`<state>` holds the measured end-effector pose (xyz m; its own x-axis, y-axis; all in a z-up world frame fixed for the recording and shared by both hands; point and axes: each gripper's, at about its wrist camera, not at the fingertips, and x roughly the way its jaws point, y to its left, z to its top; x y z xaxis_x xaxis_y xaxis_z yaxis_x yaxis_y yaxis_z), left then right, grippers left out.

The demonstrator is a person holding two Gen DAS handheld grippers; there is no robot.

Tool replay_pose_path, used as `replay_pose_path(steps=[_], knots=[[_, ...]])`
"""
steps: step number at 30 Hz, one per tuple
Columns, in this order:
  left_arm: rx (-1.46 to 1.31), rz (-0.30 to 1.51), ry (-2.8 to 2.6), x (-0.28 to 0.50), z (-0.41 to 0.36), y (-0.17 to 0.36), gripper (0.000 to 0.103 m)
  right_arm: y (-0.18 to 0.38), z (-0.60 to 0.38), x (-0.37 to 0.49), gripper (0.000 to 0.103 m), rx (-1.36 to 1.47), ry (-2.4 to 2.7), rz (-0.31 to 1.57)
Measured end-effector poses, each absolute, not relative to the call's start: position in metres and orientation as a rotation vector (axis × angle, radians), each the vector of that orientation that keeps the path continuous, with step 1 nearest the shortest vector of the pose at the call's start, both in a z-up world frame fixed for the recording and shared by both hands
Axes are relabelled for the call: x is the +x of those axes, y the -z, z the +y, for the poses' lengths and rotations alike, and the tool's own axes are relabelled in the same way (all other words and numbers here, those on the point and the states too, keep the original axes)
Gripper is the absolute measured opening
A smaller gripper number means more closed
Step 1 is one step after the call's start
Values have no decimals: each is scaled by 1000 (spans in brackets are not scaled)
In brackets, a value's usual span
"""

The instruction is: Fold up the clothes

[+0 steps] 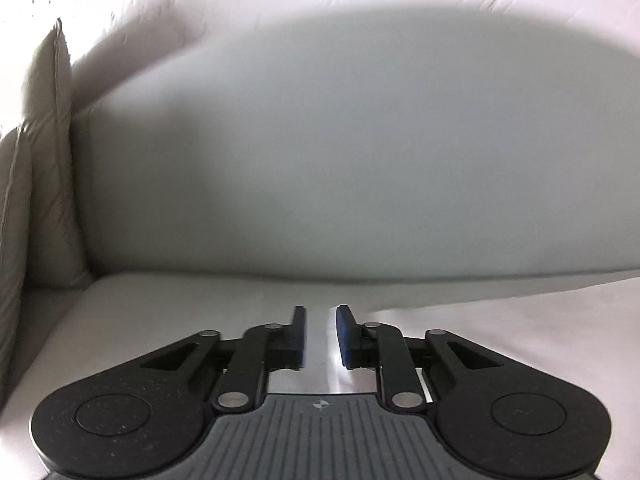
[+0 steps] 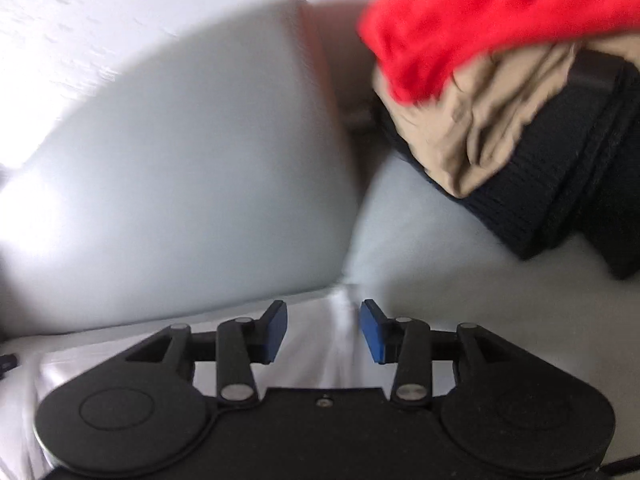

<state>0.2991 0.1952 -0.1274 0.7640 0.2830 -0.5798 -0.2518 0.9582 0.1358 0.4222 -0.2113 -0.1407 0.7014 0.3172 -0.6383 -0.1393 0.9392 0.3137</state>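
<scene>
Left gripper (image 1: 321,330): jaws a narrow gap apart, nothing pinched; pale white cloth (image 1: 500,320) lies flat below and just past the tips, running off to the right of them. Right gripper (image 2: 323,330): jaws spread wider, not pressing on anything; a bunched ridge of the same white cloth (image 2: 340,344) sits beneath the gap, but whether it rises between the pads cannot be told through the blur. Both sets of jaws appear empty, so the step in hand reads as between grasps, likely after laying or smoothing a fold on the white piece. Beyond both jaws stands the grey sofa backrest (image 1: 320,152), the seat running up to it. Far left of the left jaws, a beige cushion (image 1: 44,160) stands on edge. Up and to the right of the right jaws, well apart from them, a heap of unfolded clothes: red garment (image 2: 472,20) on top, tan garment (image 2: 488,120) under it, dark knit (image 2: 568,184) at the bottom. To do this well: check the white piece lies flat, press out the ridge under the right jaws before leaving it, then take one garment only from the heap, the red on top, by an edge or corner so the lower ones are not dragged along.
</scene>
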Motion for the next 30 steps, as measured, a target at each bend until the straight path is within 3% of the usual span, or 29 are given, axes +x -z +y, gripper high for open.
replay_pose_path(steps=[2, 4, 6, 7, 13, 18, 24, 26, 30], knots=[[1, 660, -138, 286, 188, 129, 14, 141, -207, 412, 20, 275, -364, 779], [13, 732, -115, 287, 181, 145, 15, 154, -200, 413, 12, 318, -430, 868], [56, 814, -217, 292, 181, 166, 11, 171, -200, 419, 12, 302, -359, 927], [53, 819, -285, 287, 188, 170, 11, 176, -207, 419, 1, 279, -268, 939], [133, 897, -452, 247, 212, 168, 6, 166, -229, 392, 0, 128, -81, 910], [57, 825, -381, 169, 200, 108, 8, 104, -245, 277, 6, 233, -144, 854], [18, 764, -237, 89, 193, 45, 17, 21, -227, 213, 26, 300, -292, 818], [0, 803, -197, 82, 187, 45, 25, 22, -224, 209, 34, 337, -333, 817], [-38, 877, -121, 66, 171, 61, 25, 15, -239, 170, 48, 402, -364, 865]])
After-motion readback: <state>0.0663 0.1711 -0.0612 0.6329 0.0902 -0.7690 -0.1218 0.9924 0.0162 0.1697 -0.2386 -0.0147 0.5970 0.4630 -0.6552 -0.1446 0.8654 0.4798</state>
